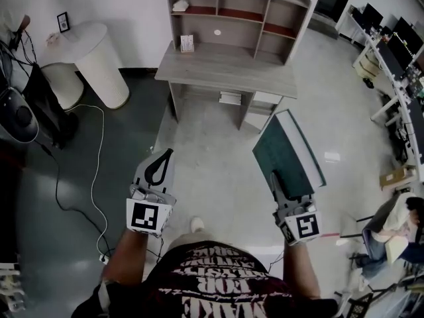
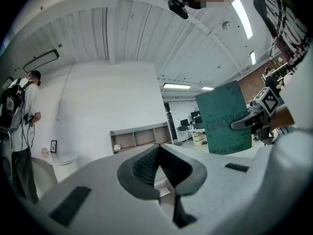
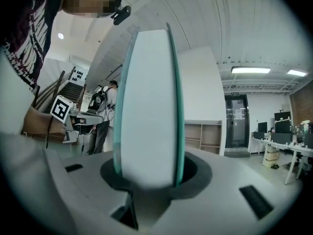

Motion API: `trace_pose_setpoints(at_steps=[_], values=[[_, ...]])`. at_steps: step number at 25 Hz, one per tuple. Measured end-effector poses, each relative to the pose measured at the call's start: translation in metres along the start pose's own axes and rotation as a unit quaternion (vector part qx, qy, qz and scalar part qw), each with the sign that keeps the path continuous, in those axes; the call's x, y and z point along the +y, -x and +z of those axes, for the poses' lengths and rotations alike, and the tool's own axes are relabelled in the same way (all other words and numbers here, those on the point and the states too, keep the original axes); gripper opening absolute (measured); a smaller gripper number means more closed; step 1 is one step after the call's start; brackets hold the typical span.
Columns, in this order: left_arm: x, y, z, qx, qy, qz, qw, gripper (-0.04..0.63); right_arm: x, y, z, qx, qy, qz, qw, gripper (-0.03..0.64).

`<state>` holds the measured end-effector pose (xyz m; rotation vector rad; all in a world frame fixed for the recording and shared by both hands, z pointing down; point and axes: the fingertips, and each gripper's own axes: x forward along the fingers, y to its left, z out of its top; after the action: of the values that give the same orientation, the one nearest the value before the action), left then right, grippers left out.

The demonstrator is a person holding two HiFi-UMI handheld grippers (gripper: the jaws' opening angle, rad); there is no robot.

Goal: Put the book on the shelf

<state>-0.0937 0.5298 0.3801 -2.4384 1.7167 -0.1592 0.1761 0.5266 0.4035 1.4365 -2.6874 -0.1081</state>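
Observation:
A thick book with a dark green cover [image 1: 287, 154] is held off the floor at the right, and my right gripper [image 1: 283, 189] is shut on its near end. In the right gripper view its white page edge [image 3: 146, 111] stands upright between the jaws, a green cover at each side. The same book [image 2: 226, 117] shows at the right of the left gripper view. My left gripper [image 1: 159, 167] is shut and empty, its pads [image 2: 157, 166] touching. The grey desk with a shelf unit [image 1: 237, 8] stands ahead across the floor, also small as a shelf unit [image 2: 139, 137] in the distance.
A round white table [image 1: 89, 53] stands at the back left, with a cable [image 1: 96, 171] trailing over the dark floor. Desks with monitors [image 1: 397, 52] and a seated person [image 1: 397, 227] fill the right side. Another person [image 2: 19, 131] stands at the far left.

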Motion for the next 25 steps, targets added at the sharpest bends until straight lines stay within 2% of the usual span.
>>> trace_pose_setpoints(at_steps=[10,15,25], values=[[0.048,-0.022,-0.018,0.002,0.013,-0.018,0.9998,0.005,0.004,-0.048,0.009,0.025,0.002,-0.019,1.0,0.161],[0.056,-0.026,-0.023,-0.003,0.014,-0.035,0.9993,0.005,0.012,-0.06,0.011,0.031,0.003,-0.023,0.999,0.163],[0.073,-0.041,-0.038,0.005,0.044,-0.035,0.9984,0.005,0.014,-0.069,0.006,0.038,-0.005,-0.018,0.999,0.163]])
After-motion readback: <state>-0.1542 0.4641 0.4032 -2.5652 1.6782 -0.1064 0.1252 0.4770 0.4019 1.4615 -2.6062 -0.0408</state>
